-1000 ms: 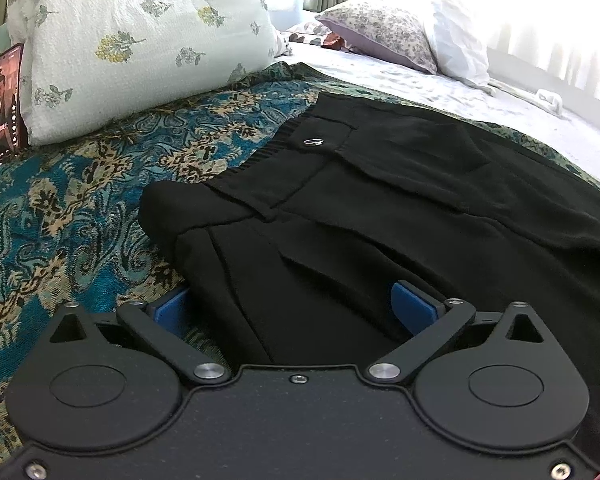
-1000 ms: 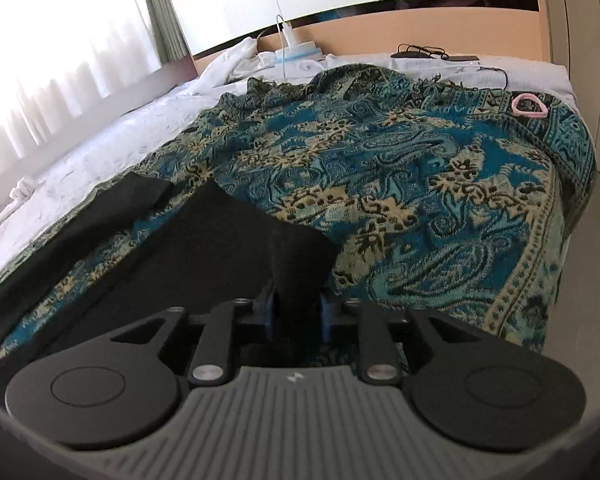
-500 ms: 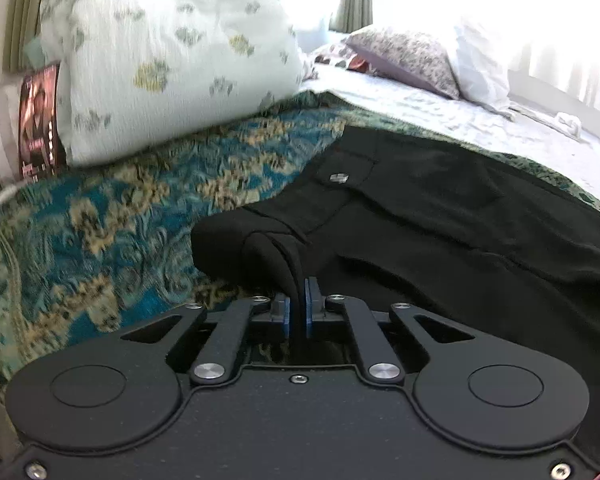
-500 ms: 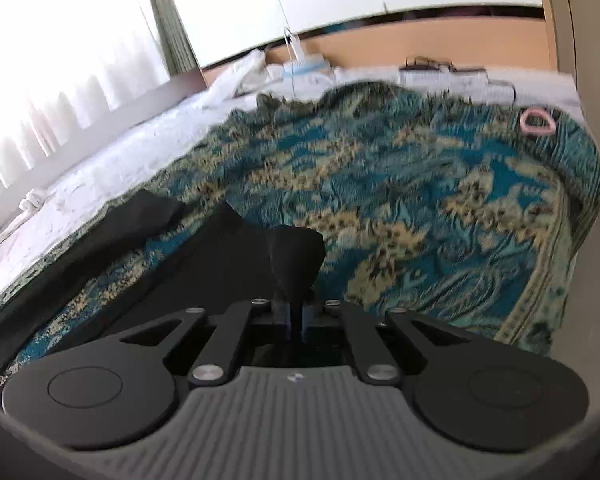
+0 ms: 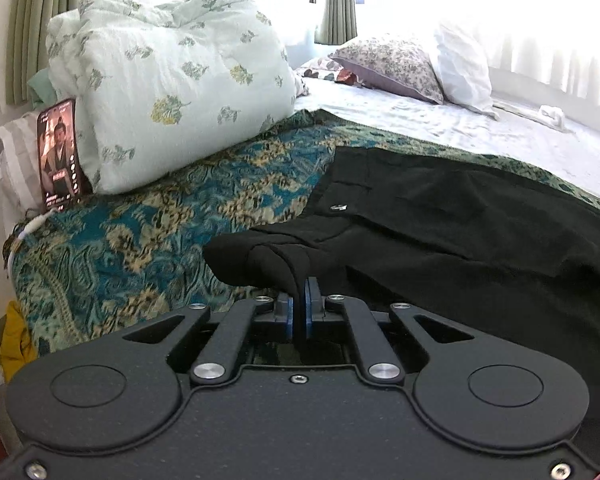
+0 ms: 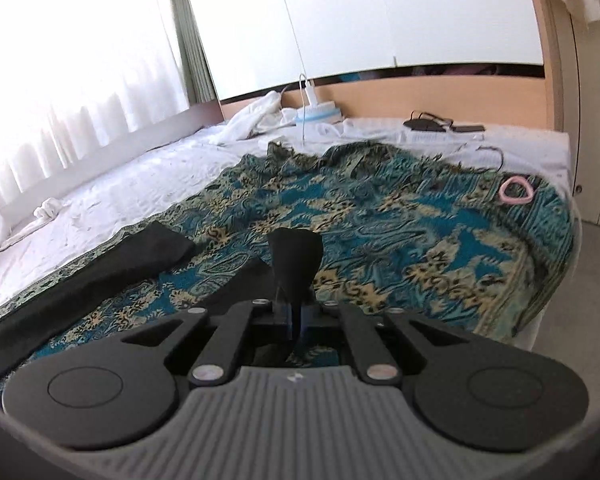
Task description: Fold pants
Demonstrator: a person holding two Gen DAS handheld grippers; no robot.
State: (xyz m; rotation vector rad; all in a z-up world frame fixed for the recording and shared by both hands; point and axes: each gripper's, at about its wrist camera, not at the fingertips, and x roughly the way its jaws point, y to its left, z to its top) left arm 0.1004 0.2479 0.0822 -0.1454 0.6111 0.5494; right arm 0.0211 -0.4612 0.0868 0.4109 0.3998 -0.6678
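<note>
Black pants lie spread on a teal paisley blanket on the bed. My left gripper is shut on the near corner of the waistband and lifts it off the blanket, so the cloth bunches above the blue pads. In the right wrist view the two legs of the pants run off to the left. My right gripper is shut on the hem end of the nearer leg and holds it raised above the blanket.
A rolled floral quilt and a phone sit at the left, pillows behind. A pink ring, cables and a white-blue device lie at the bed's far end. The blanket's right edge drops to the floor.
My left gripper has shut on the waistband corner and lifted it. My right gripper, shut on the leg hem throughout, has risen with it.
</note>
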